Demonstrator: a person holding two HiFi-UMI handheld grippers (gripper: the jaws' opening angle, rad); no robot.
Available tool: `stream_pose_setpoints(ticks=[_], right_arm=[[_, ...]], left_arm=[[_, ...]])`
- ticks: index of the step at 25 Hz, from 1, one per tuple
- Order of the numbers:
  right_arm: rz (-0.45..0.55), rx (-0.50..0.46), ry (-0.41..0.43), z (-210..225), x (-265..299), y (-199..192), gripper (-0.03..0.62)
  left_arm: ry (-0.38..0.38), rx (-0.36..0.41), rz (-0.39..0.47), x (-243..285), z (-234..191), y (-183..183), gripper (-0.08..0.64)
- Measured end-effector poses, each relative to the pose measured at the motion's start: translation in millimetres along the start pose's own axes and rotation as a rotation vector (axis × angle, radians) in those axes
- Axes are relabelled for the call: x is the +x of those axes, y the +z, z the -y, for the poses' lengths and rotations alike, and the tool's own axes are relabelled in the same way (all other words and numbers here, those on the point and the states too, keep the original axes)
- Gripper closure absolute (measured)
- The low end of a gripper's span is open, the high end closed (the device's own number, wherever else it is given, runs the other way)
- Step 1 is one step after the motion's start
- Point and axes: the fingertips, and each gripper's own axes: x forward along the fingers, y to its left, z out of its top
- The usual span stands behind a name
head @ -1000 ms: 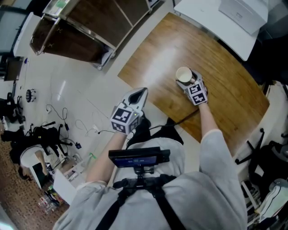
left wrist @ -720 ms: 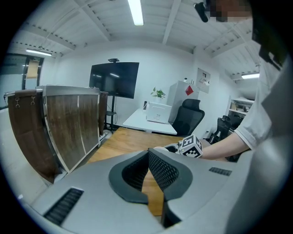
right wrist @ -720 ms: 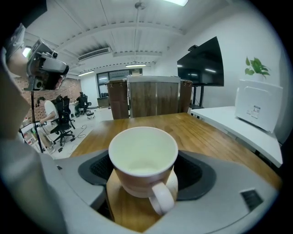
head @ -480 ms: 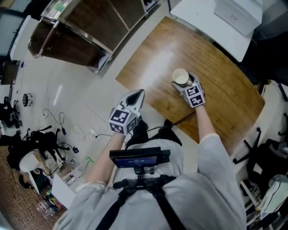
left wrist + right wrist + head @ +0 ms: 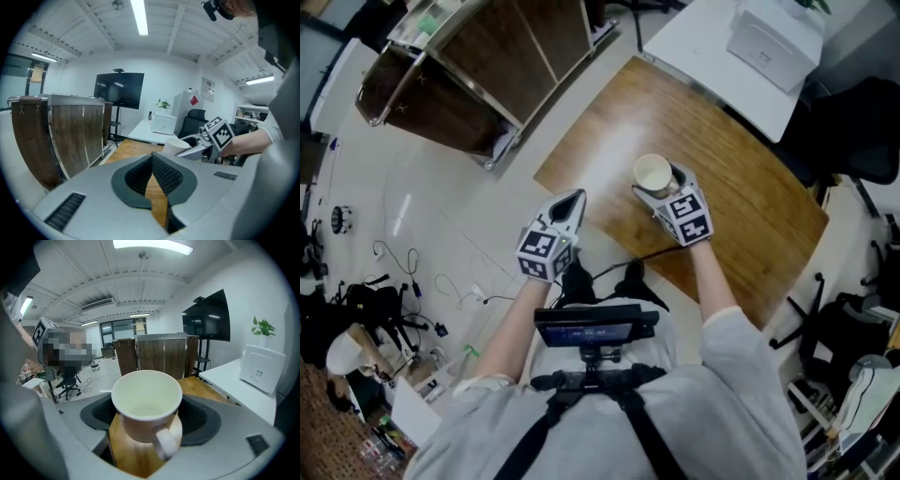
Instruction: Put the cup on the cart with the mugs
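Observation:
A white cup (image 5: 653, 174) with a handle sits between the pads of my right gripper (image 5: 660, 182), which is shut on it over the wooden table (image 5: 741, 197). In the right gripper view the cup (image 5: 146, 399) is upright and empty, its handle toward the camera. My left gripper (image 5: 572, 199) hangs off the table's near-left edge, shut on nothing. The cart (image 5: 469, 75), dark wood panels in a metal frame, stands at the far left; it also shows as a cart (image 5: 159, 355) straight beyond the cup. No mugs are visible on it.
A white table (image 5: 703, 47) with a white box (image 5: 764, 42) borders the wooden table's far side. A black chair (image 5: 862, 122) stands at the right. Cables (image 5: 441, 281) and bags litter the floor at the left. White floor lies between me and the cart.
My right gripper has carried the cup a little leftward over the table. The left gripper stays shut and has barely moved beside it. The head view has shifted.

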Motion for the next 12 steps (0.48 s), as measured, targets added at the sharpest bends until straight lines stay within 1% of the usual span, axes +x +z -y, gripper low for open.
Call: stream_pose_setpoints(ticks=[3,6,12], right_arm=[[0.005,-0.005,0.011,-18.9,-19.5,22.2,0.173],[0.003,-0.012,0.01,-36.3,-34.2,36.2,0.173],[-0.006,-0.04,0.023,-67.3,-36.8,52.9,0.173]], left_arm=[[0.012,0.004,0.019,-7.3,-7.0,2.3,0.555],[0.033,0.013,0.035,-17.5,-17.2,9.6,0.555],[0.072,0.026,0.061,-37.8,-45.2,14.6,0.555]])
